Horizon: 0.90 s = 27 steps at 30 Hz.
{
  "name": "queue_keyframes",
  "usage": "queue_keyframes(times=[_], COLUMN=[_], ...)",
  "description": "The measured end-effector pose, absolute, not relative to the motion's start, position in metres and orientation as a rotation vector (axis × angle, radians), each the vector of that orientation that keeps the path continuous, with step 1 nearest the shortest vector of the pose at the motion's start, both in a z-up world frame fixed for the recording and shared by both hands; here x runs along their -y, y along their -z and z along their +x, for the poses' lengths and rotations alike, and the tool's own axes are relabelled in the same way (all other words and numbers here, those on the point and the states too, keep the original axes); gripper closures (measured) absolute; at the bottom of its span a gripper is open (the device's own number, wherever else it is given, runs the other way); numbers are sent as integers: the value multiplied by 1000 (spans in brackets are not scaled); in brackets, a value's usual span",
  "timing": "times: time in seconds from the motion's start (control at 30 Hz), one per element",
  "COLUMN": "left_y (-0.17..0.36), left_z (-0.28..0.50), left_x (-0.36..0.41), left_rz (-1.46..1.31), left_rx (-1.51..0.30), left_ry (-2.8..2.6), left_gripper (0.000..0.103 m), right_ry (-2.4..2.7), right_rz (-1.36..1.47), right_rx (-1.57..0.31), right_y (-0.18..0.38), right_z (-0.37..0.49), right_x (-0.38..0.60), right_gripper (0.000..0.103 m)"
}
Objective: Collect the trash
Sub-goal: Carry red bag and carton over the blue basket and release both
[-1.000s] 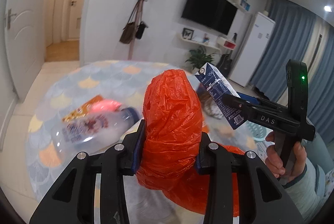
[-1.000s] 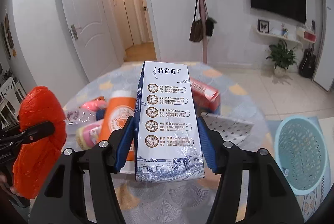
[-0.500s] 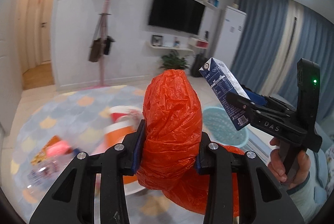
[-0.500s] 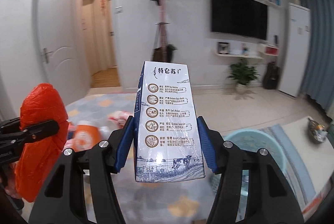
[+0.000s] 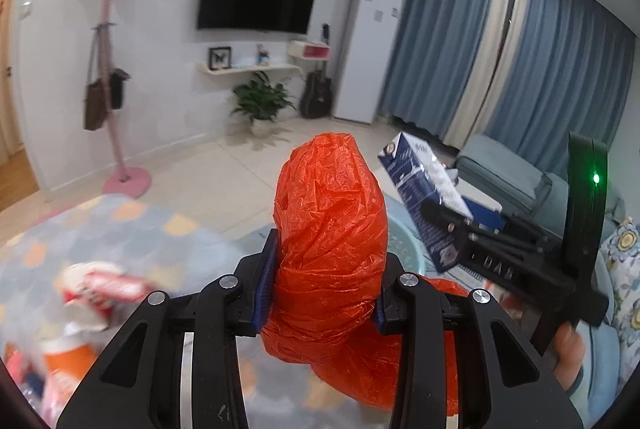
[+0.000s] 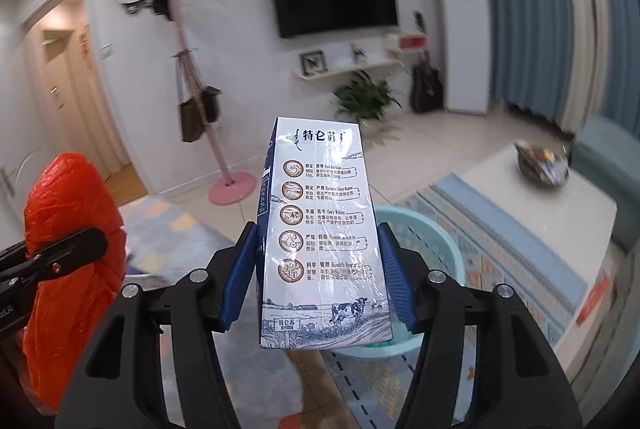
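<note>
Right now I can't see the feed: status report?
Left gripper shut on orange bag. Right gripper shut on milk carton. Blue basket just ahead, nothing between.

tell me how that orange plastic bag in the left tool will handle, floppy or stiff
Probably floppy: the orange plastic bag is thin, crinkled film that bulges above the left tool and sags below it. It looks light for its bulk. The film could slip or tear if tugged, so a firm pinch seems wise.

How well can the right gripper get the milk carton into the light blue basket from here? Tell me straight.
Probably yes. The right gripper has its jaws shut on the milk carton, and the light blue basket sits open just beyond and below. Nothing visible blocks the way; the orange bag is off to the left.
</note>
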<state>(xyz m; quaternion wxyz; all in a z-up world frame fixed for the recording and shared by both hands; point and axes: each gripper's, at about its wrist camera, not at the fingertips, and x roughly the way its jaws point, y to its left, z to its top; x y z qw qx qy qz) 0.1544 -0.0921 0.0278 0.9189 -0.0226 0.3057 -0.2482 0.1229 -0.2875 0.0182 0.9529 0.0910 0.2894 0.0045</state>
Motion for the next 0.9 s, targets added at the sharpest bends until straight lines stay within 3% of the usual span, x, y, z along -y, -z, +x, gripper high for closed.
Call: queue_keyframes(times=[0.33,0.57,0.67,0.7,0.73,0.9], left_y=[38,68,69,68,65,55], left_z=[233,268,274,275,274,266], left_x=[158,182,189,190,189,181], left_rz=[-29,14,23,25,16,-31], left_rx=[-799,-881,-878,-865,-844,-827], left_ry=[521,487,471,454,450,478], left_gripper=[67,66,51,39,34,34], right_ry=[63,146,157,161,167,161], right_rz=[375,332,365,374,376,391], right_rx=[-788,-837,-848,-848,-849,-832], right_y=[71,98,104,105,105,98], right_z=[176,194,198,197,197,186], right_x=[352,359,366,368,370,376], right_gripper=[47,44,44,44,44,44])
